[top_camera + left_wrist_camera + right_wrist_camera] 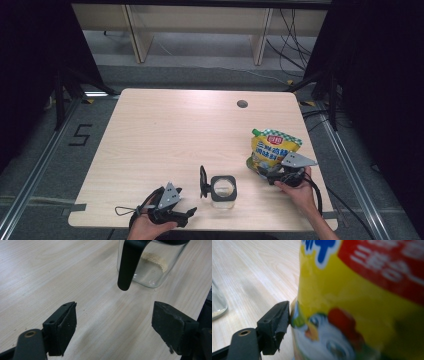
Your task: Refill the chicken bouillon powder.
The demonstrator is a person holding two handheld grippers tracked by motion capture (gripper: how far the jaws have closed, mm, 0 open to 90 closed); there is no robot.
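- The left gripper (187,214) rests at the near edge of the table (165,130), released, its jaws spread wide with bare wood between them.
- Just right of it and slightly farther stands a clear glass jar (223,190) with a black rim and its black lid (203,182) flipped up; a little pale powder lies inside.
- The right gripper (264,172), near the table's right edge, grasps the lower part of an upright yellow seasoning pouch (272,148); one jaw visibly presses its side.
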